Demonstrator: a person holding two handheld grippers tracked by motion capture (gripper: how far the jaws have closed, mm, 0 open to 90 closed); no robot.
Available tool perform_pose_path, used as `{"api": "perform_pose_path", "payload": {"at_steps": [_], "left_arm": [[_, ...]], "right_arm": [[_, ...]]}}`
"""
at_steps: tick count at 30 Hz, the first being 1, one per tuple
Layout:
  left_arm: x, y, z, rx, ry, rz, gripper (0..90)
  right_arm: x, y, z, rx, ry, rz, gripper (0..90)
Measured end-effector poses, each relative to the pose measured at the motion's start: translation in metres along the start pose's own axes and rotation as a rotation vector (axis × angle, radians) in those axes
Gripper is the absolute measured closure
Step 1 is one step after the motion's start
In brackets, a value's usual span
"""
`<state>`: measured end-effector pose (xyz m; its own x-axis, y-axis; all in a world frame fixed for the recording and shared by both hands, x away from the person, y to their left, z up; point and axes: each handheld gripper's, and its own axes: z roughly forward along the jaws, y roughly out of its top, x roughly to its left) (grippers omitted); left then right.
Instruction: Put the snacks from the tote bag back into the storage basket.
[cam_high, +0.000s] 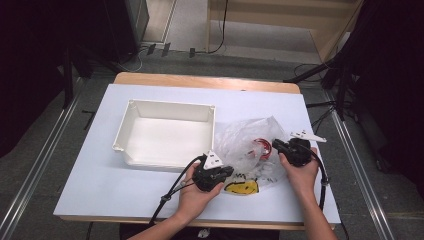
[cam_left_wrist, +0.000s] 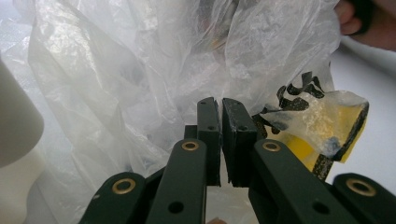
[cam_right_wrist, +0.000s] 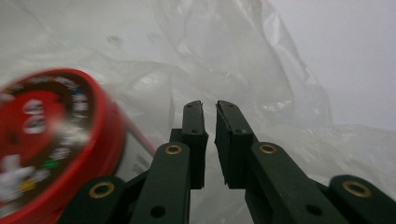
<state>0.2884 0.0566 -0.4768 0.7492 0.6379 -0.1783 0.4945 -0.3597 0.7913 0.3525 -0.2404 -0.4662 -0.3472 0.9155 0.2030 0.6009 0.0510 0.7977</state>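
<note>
A crumpled clear plastic bag (cam_high: 245, 137) with a yellow and black print (cam_high: 242, 187) lies on the white table, right of centre. Inside it sits a red-lidded tin (cam_high: 260, 147), blurred at the left of the right gripper view (cam_right_wrist: 42, 135). My left gripper (cam_high: 229, 171) is at the bag's near edge, and its jaws (cam_left_wrist: 220, 105) are pressed together on the film (cam_left_wrist: 116, 70), beside the printed corner (cam_left_wrist: 322, 126). My right gripper (cam_high: 275, 145) is at the bag's right side. Its jaws (cam_right_wrist: 209, 107) leave only a narrow slit, with film (cam_right_wrist: 243, 56) all around.
An empty white tray (cam_high: 170, 105) stands left of the bag, close to my left gripper. The white table top (cam_high: 125, 185) spreads to the left and front. Dark stands and cables line the floor beyond the table's edges. The other hand (cam_left_wrist: 364, 23) appears at the top right of the left gripper view.
</note>
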Motion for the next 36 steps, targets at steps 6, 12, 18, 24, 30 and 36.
{"api": "perform_pose_path", "payload": {"at_steps": [6,12,18,24,30,36], "left_arm": [[-0.001,-0.001,-0.001,-0.012,0.004,-0.003,87.9],[0.0,-0.001,-0.001,-0.013,0.002,-0.004,88.0],[0.0,-0.001,-0.001,-0.018,0.001,-0.006,88.0],[0.0,-0.001,-0.002,-0.032,0.002,-0.012,86.7],[0.001,-0.001,-0.003,-0.039,0.001,-0.016,86.1],[0.0,-0.001,-0.003,-0.037,0.005,-0.014,86.7]], "right_arm": [[0.006,-0.005,-0.03,-0.086,0.032,0.024,78.2],[0.02,-0.015,-0.038,-0.061,0.062,-0.003,79.3],[0.032,-0.034,-0.044,0.0,0.095,0.006,78.9],[0.051,-0.045,-0.036,0.065,0.14,-0.054,81.7],[0.057,-0.051,-0.026,0.158,0.117,-0.086,81.9],[0.065,-0.033,-0.056,-0.089,0.17,-0.083,69.7]]}}
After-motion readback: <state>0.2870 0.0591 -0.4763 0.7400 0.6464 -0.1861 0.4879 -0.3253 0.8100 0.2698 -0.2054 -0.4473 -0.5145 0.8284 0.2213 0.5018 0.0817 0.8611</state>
